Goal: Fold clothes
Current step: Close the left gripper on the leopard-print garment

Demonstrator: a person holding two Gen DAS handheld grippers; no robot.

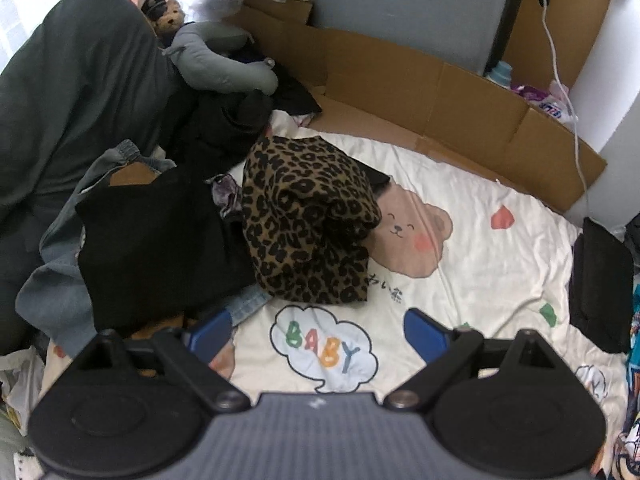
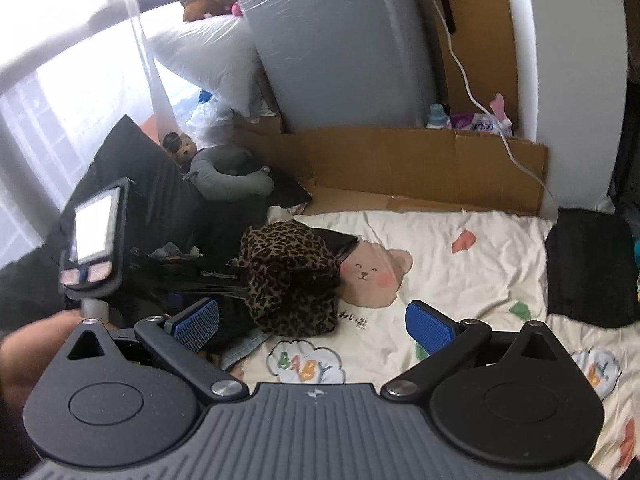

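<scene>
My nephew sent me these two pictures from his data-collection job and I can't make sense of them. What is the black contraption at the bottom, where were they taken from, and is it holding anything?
There is no robot here. A person holds a two-finger hand tool in each hand, and each tool carries a wide-angle camera looking forward along its fingers. One picture comes from the left gripper, the other from the right gripper. The blue pieces are the finger pads. Both grippers are open and hold nothing.

Below them is a cream cartoon-print bedsheet with a bear and the word BABY. On it lies a crumpled leopard-print garment beside a pile of black and grey clothes. A folded black garment sits at the sheet's right edge. Flattened brown cardboard lines the far side.
</scene>
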